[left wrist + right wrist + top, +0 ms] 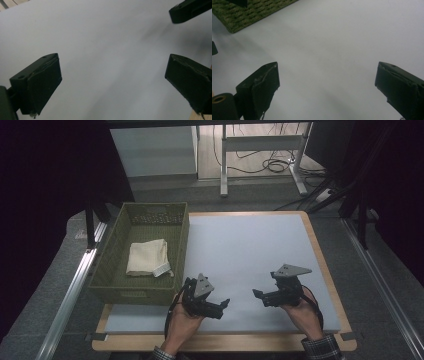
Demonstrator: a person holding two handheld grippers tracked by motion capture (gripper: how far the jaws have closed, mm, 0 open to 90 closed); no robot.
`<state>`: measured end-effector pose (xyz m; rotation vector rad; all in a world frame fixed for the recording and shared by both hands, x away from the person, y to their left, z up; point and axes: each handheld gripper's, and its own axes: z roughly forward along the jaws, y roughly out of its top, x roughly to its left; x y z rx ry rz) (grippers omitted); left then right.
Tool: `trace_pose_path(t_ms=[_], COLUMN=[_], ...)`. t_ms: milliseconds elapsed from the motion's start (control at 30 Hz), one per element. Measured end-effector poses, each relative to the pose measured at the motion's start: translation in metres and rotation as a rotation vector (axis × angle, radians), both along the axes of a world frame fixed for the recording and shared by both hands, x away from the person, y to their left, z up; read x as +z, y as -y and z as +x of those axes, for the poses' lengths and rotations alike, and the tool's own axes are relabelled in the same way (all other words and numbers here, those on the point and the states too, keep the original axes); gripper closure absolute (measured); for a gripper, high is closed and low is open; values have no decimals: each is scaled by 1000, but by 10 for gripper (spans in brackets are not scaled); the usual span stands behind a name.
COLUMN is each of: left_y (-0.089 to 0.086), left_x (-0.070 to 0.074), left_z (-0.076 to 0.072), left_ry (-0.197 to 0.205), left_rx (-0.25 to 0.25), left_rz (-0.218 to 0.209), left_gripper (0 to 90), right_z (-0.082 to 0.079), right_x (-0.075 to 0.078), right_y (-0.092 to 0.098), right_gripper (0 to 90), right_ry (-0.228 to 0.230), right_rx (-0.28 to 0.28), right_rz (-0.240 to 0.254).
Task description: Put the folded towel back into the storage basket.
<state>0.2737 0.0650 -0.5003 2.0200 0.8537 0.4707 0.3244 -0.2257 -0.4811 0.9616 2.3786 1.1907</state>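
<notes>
High view: one folded cream towel lying flat inside one green woven basket at the left edge of the surface, toward the near-left corner. Soft, light and limp by the look of it; likely to sag and unfold if pinched by a single layer, so best taken at a thick folded edge or a corner, all layers together. Two grippers over the near edge, tips facing each other: left gripper just beside the basket's near-right corner, right gripper well apart from the basket. Nothing held.

Left gripper view: jaws spread wide over bare surface, the other gripper's jaw tip at top right.

Right gripper view: jaws likewise wide and empty, basket wall at top left.
</notes>
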Motion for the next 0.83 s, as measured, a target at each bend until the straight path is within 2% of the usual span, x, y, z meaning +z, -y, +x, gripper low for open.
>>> trace_pose_path(t_ms=[233, 333, 400, 433, 500, 533, 567, 600, 667, 767, 833], left_y=[-9, -14, -17, -18, -15, -13, -11, -12, -14, -18, -18], left_x=[-25, -32, -38, -41, -43, -45, -48, -49, -49, -50, -50], left_z=[-6, -10, -12, -13, -14, -14, -13, -12, -9, -3, -2], left_ry=[-38, -55, -65, -58, -37, -35, -53, -67, -96, -159, -160], left_rx=[33, 47, 57, 55, 59, 60, 59, 60, 50, 38, 29], left_rz=[4, 16, 30, 44, 113, 142, 161, 140, 127, 86, 92], left_gripper=[7, 10, 13, 16, 40, 28, 25, 22, 28, 38, 32], right_z=[-9, -12, -14, -15, -17, -17, -18, -19, -22, -25, -26], right_x=[-25, -35, -41, -44, -49, -52, -54, -54, -56, -59, -59], right_y=[8, 10, 11, 12, 12, 12, 11, 10, 8, 8, 9], right_gripper=[40, 37, 37, 37, 37, 37, 36, 36, 35, 37, 38], right_ry=[-25, -41, -48, -50, -54, -60, -67, -57, -32, -13, -9], right_rx=[-21, -23, -26, -24, -27, -27, -27, -28, -35, -50, -54], right_rz=[-17, -43, -44, -47, -62, -71, -81, -88, -117, -99, -94])
